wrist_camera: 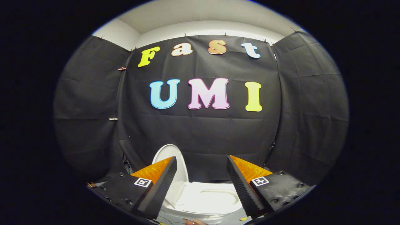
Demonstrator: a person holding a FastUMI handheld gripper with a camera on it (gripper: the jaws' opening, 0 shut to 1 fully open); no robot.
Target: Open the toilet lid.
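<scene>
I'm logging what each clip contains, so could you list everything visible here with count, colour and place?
toilet lid: one, white, raised upright behind the left finger.
toilet seat: one, white, down on the bowl, seen between and below the fingers.
cloth wall: black, behind the toilet and to both sides.
fingertip: a person's, just below the bowl's near edge.
gripper: one, black pads with orange backs, fingers wide apart, holding nothing.
</scene>
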